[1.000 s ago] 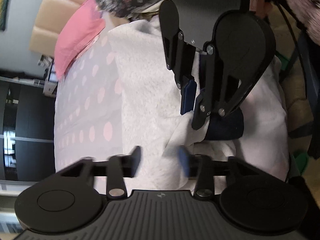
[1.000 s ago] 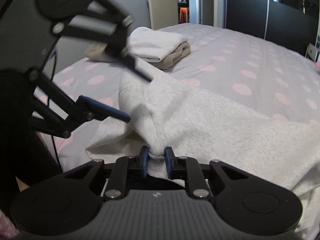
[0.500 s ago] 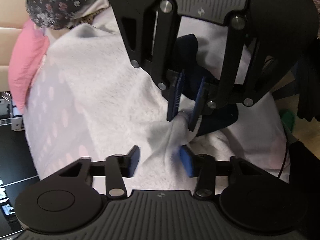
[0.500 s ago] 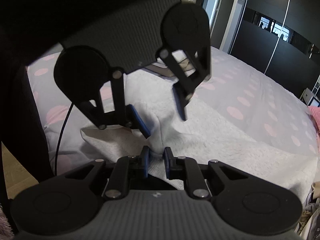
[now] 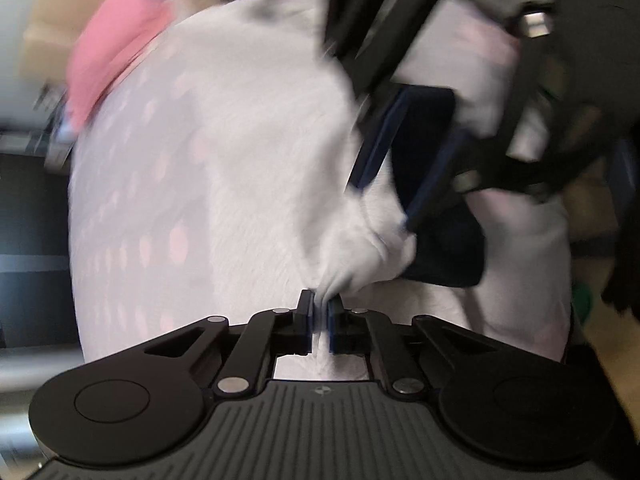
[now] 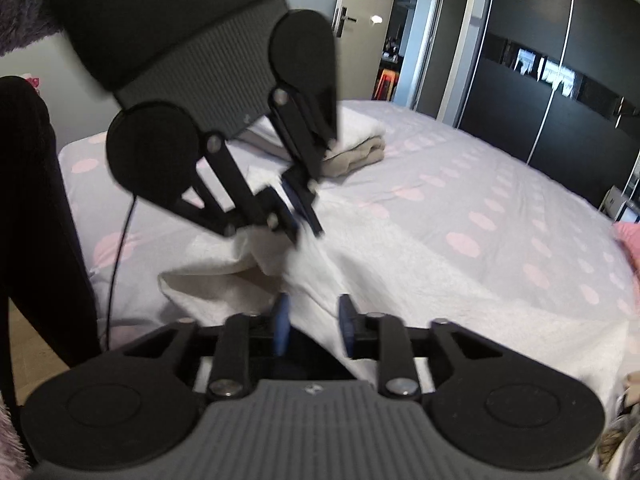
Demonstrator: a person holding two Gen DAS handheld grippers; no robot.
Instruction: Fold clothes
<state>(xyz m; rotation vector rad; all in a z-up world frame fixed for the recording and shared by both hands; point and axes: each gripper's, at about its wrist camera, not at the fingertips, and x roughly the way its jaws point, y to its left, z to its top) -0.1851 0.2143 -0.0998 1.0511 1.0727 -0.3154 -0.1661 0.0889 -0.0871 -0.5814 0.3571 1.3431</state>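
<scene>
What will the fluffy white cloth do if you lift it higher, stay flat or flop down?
It will probably flop. Where the left gripper pinches the white cloth, the fabric bunches into soft folds and sags toward the spotted bed. Its fuzzy surface should probably grip rather than slip. It covers much of the bed, so most would likely drag behind.

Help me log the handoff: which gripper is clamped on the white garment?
The left gripper: its pads pinch a bunch of the white garment. The right gripper is open, holding nothing.
</scene>
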